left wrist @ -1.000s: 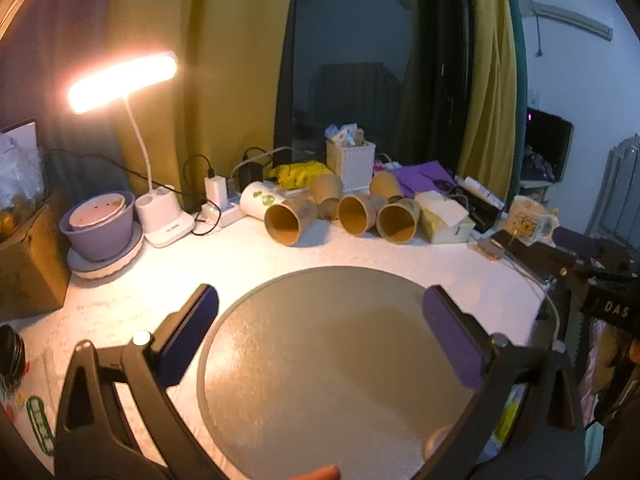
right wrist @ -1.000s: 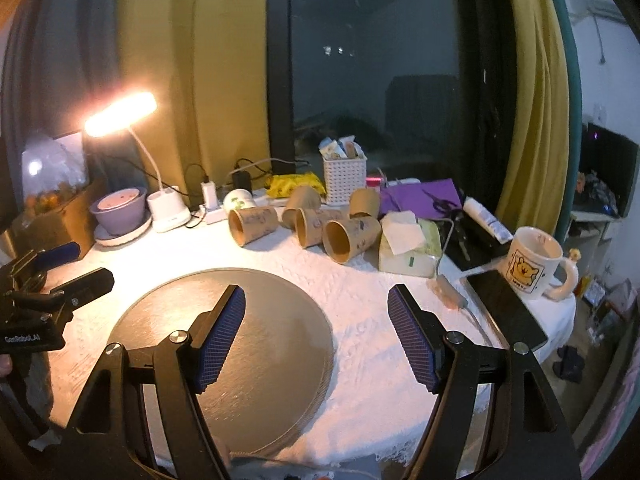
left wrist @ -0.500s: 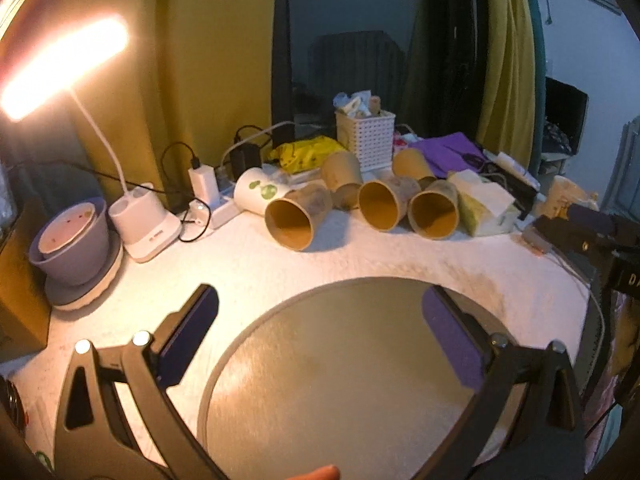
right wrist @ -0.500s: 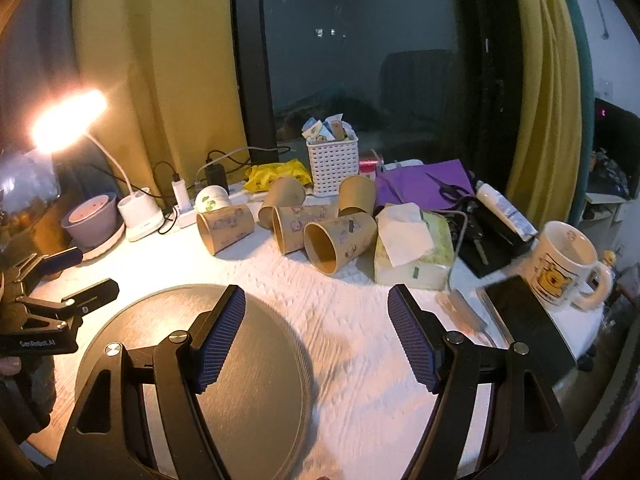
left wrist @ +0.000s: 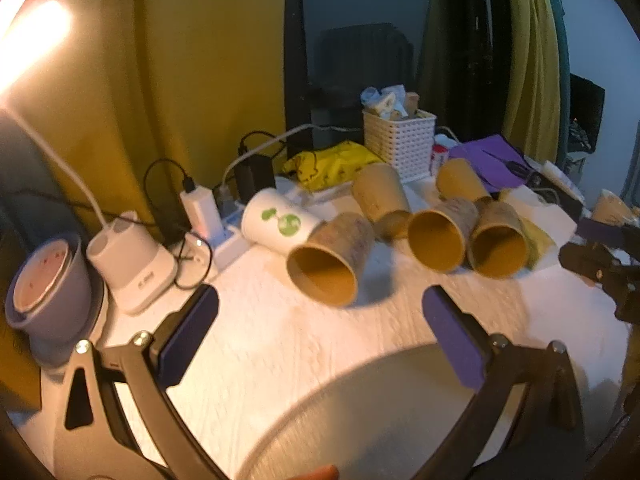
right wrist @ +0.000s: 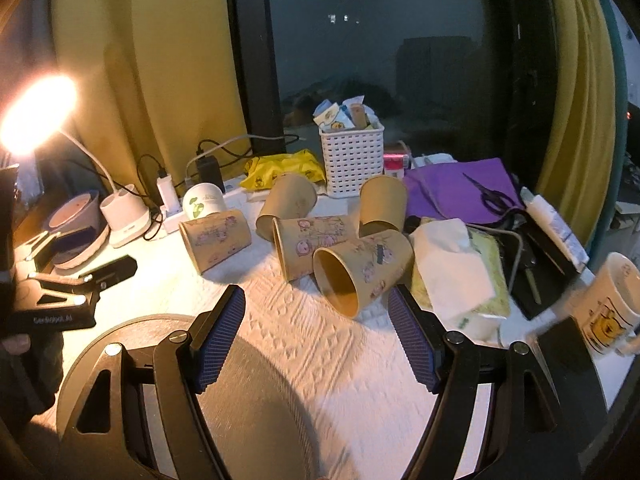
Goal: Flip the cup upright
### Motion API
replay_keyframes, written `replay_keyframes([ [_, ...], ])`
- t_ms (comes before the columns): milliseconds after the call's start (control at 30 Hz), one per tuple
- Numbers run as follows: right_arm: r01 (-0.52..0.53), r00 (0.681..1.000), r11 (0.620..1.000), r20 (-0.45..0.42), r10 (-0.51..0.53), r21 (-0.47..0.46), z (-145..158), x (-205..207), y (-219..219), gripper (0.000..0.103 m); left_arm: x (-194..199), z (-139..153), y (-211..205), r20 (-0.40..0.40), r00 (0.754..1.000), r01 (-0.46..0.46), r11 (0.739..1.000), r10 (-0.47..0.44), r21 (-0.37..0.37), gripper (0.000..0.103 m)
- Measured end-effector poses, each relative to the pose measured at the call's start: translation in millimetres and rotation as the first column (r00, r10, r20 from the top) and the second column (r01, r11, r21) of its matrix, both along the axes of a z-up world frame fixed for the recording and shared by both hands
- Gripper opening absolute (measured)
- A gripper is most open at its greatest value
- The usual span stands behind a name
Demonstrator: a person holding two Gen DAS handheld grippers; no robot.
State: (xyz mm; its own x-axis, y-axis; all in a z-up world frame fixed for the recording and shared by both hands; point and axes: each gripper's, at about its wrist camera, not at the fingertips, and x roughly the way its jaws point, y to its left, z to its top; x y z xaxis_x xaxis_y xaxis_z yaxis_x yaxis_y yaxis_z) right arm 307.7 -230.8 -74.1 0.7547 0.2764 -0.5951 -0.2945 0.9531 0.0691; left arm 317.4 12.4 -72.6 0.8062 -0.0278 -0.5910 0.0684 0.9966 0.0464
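Several brown paper cups lie on their sides on the white tablecloth. In the left wrist view the nearest cup (left wrist: pixel 330 258) lies just beyond my open left gripper (left wrist: pixel 320 316), mouth toward me. Two more cups (left wrist: pixel 442 238) (left wrist: pixel 500 244) lie to its right. A white cup with green dots (left wrist: pixel 278 222) lies behind. In the right wrist view my open, empty right gripper (right wrist: pixel 316 312) sits just before a brown cup (right wrist: pixel 362 270) lying with its mouth toward me. Other cups (right wrist: pixel 214 242) (right wrist: pixel 314 242) lie to the left. The left gripper (right wrist: pixel 80 280) shows at the left.
A round grey mat (right wrist: pixel 256 408) lies on the near table. A lit desk lamp (right wrist: pixel 36 116), chargers (left wrist: pixel 198 208), a purple bowl (left wrist: pixel 48 284), a white basket (right wrist: pixel 352 158), a tissue pack (right wrist: pixel 456 276), scissors (right wrist: pixel 490 196) and a mug (right wrist: pixel 608 304) ring the cups.
Both grippers have moved forward over the mat toward the row of lying cups, which now look larger and closer. Both stay open.
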Motion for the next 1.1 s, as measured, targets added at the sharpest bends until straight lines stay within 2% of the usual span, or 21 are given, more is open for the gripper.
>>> replay_keyframes([
  [267,0.021,1.0,1.0,-0.016,-0.021,0.016,-7.6,44.7,0.8,0.077,46.7,-8.1,-1.5,0.002,1.0,0.024,1.0,-0.024,0.02,0.103],
  [367,0.016,1.0,1.0,-0.018,-0.015,0.017,-9.7,57.5,2.9,0.077,65.0,-12.7,-9.9,0.023,0.999,0.039,0.994,-0.042,0.098,0.103],
  [433,0.012,1.0,1.0,-0.023,-0.011,0.019,-12.0,64.2,3.5,0.077,79.0,-18.7,-13.0,0.002,0.998,0.059,0.991,-0.06,0.118,0.103],
  [600,0.013,0.999,1.0,-0.041,-0.011,0.027,-19.2,73.5,2.0,0.077,102.6,-35.3,-10.4,-0.077,0.994,0.084,0.993,-0.078,0.079,0.103],
  [767,0.023,0.998,0.999,-0.059,-0.021,0.037,-25.3,76.3,-3.9,0.077,113.7,-56.4,-16.5,-0.143,0.986,0.103,0.989,-0.088,0.105,0.102],
  [833,0.026,0.997,0.999,-0.067,-0.023,0.038,-28.6,77.0,-5.1,0.077,116.5,-64.0,-17.8,-0.177,0.98,0.112,0.987,-0.09,0.115,0.09],
  [867,0.027,0.997,0.999,-0.07,-0.024,0.039,-29.4,76.5,-5.7,0.077,117.0,-67.1,-17.6,-0.191,0.977,0.116,0.987,-0.094,0.11,0.081],
  [1100,0.032,0.997,0.999,-0.071,-0.029,0.039,-27.6,68.8,-6.2,0.077,103.4,-64.9,-16.0,-0.201,0.972,0.134,0.988,-0.117,0.071,0.078],
])
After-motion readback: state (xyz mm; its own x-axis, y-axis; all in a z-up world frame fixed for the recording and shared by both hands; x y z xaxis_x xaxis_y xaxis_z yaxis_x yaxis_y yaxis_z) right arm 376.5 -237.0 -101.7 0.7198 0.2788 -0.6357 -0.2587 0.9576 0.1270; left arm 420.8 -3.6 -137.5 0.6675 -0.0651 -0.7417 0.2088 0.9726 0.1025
